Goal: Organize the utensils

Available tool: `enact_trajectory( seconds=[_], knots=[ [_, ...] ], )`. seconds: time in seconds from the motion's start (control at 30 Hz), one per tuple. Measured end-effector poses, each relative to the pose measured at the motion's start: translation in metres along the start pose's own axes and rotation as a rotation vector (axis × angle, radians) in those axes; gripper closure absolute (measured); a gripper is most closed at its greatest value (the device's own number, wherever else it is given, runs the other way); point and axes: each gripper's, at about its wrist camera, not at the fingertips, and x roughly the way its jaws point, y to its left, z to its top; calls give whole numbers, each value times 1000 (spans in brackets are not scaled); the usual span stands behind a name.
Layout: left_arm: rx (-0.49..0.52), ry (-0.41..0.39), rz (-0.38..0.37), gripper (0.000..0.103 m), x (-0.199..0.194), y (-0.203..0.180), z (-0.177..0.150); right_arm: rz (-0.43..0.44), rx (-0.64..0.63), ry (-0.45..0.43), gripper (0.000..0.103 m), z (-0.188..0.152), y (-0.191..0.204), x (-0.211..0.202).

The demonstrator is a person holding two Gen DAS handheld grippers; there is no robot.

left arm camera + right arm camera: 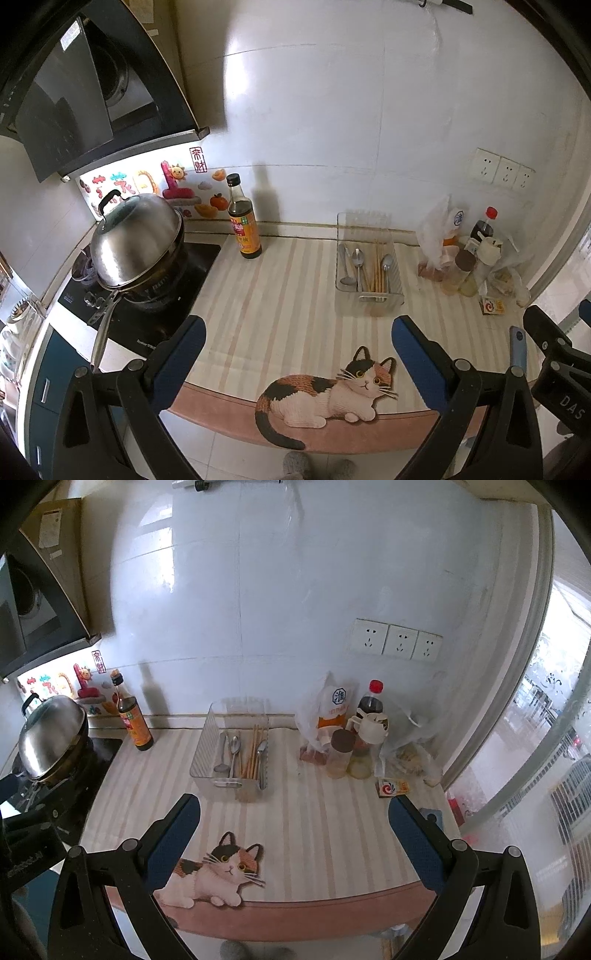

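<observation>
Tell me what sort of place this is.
Most likely a home kitchen counter. A lidded steel pot sits on a stove under a range hood, a soy sauce bottle stands by the wall, and a clear tray holds spoons and chopsticks.

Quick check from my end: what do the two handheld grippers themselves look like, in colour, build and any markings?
Both match: the left gripper and right gripper have black frames with round silver bolts and blue pads on the fingers. White lettering "DAS" marks the right unit's body.
</observation>
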Motion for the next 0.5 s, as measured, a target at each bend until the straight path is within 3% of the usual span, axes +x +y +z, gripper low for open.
enact_trajectory(
  seconds=[0.5],
  knots=[
    [6,19,-18,0,9,-5,5,9,-4,7,0,3,5,6]
  ],
)
